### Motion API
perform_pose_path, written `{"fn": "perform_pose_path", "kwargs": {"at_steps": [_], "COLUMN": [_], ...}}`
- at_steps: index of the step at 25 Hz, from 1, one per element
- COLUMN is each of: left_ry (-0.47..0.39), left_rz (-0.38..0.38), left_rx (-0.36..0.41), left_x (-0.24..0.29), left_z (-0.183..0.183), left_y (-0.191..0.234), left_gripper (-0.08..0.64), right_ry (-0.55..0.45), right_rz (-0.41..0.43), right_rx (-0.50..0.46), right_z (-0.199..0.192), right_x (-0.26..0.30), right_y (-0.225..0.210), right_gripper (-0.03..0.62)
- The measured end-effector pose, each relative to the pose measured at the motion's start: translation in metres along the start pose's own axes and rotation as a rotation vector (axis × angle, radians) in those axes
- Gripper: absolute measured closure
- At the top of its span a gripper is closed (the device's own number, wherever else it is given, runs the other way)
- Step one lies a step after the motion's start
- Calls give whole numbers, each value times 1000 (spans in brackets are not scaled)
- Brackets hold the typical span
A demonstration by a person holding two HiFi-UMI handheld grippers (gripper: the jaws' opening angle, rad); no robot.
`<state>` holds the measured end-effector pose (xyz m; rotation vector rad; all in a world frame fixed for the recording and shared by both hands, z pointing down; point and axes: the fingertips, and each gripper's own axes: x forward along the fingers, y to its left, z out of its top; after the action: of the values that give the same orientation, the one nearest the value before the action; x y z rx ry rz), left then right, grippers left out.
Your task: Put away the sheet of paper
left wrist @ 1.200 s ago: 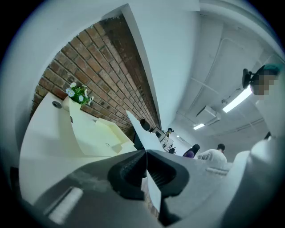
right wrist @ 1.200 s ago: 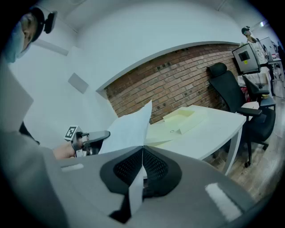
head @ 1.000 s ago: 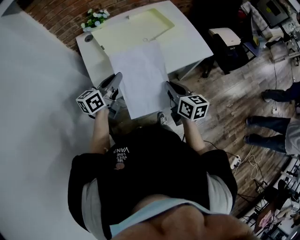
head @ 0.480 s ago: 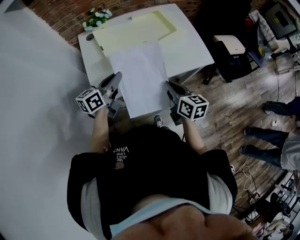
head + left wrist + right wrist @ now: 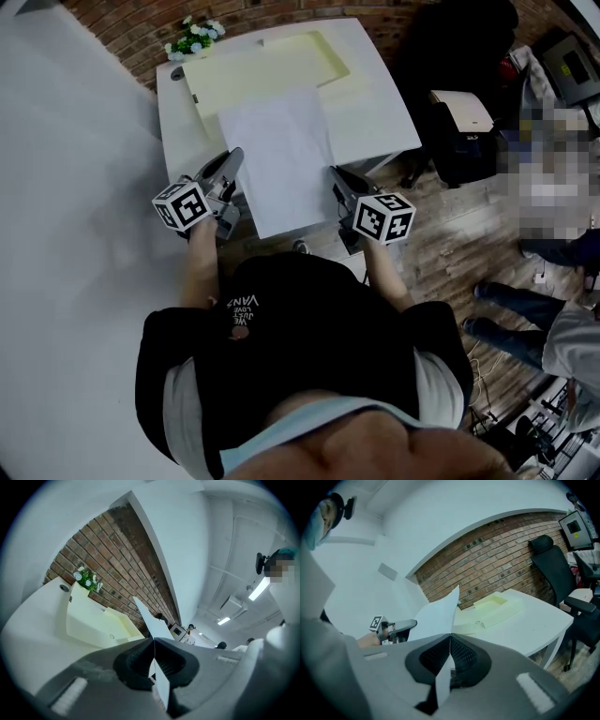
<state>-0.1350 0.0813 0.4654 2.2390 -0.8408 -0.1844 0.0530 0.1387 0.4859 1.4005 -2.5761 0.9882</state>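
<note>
A white sheet of paper (image 5: pixel 279 159) hangs stretched between my two grippers, its far part over the white table (image 5: pixel 380 103). My left gripper (image 5: pixel 234 155) is shut on the sheet's near left edge, and my right gripper (image 5: pixel 335 173) is shut on its near right edge. In the left gripper view the jaws (image 5: pixel 153 641) pinch the paper (image 5: pixel 149 618) edge-on. The right gripper view shows the same: the jaws (image 5: pixel 450 636) clamp the sheet (image 5: pixel 436 613). A pale yellow open folder (image 5: pixel 267 61) lies on the table beyond the sheet's far edge.
A small pot of white flowers (image 5: pixel 192 37) stands at the table's far left corner, by a brick wall (image 5: pixel 497 559). A black office chair (image 5: pixel 459 112) sits right of the table. People's legs (image 5: pixel 511 314) stand on the wooden floor at the right. A white wall (image 5: pixel 66 187) runs along the left.
Both grippers have carried the sheet forward, so the table and folder sit lower and nearer in the head view. The people at the right have shifted. Both grips are unchanged.
</note>
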Motion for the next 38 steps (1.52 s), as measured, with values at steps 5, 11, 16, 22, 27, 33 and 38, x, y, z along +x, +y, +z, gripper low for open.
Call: {"fn": "perform_pose_path", "kwargs": {"at_steps": [5,11,16,22,27,33,38], "left_ry": [-28,-44,-40,-23,0,30,47], "left_rz": [28,68,73,41,10,-9,-23], "left_rx": [-13,-26,-39,-38,-25,-16,-19], "left_x": [6,7,14,35,54,66,70], "left_z": [-7,-4,4,33,60,84,101], "left_y": [-1,7,26,46,64,85,101], "left_gripper": [560,560,560,560,560,560,560], "right_ry": [17,43,50,32,6,-6,-7], "right_rz": [33,63,60,29,-5,-33,-54], "right_rx": [-13,-4,-5,1,6,11,15], "right_z": [7,7,13,30,50,62,67], "right_x": [3,14,34,61,86,111,132], "right_y": [-15,-18,-23,-27,-33,-32,-29], "right_gripper": [591,591,591,591,591,591,591]}}
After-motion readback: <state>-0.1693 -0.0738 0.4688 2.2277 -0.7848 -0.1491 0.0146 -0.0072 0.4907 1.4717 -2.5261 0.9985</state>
